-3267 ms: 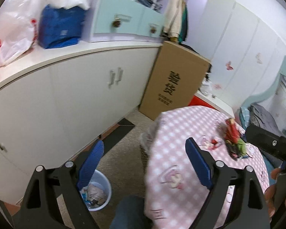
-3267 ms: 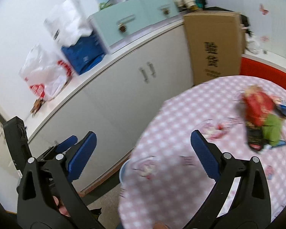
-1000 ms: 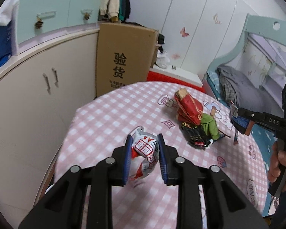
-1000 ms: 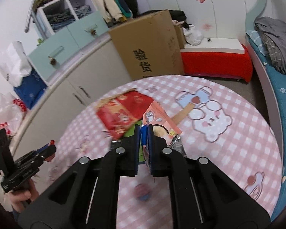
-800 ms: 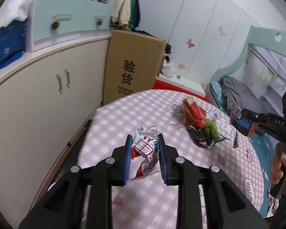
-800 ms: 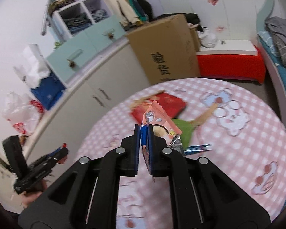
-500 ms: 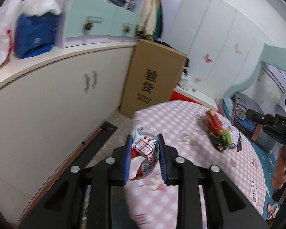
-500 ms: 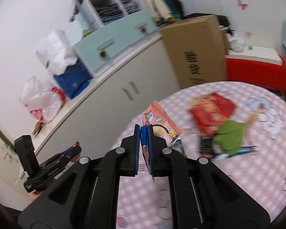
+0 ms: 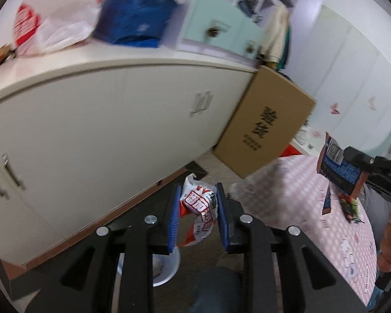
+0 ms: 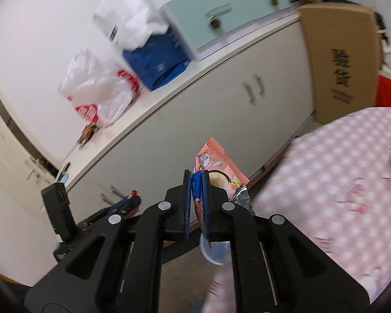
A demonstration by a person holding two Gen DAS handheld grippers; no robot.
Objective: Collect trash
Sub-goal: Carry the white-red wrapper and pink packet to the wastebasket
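My left gripper (image 9: 198, 203) is shut on a crumpled white and red wrapper (image 9: 199, 204), held in the air off the table's left edge. A pale blue trash bin (image 9: 164, 268) stands on the floor just below it, partly hidden by the gripper. My right gripper (image 10: 197, 195) is shut on a flat pink snack wrapper (image 10: 217, 165) over the table's edge, with the bin (image 10: 213, 250) below. The right gripper with its wrapper also shows in the left wrist view (image 9: 338, 164).
A long white cabinet (image 9: 91, 135) runs behind the bin, with plastic bags (image 9: 47, 20) on top. A cardboard box (image 9: 263, 130) leans against it. The round table with pink checked cloth (image 9: 307, 198) holds more wrappers (image 9: 350, 208).
Both grippers have swung left from over the table toward the cabinet and the bin, each still holding its wrapper. The bin has come into view below them.
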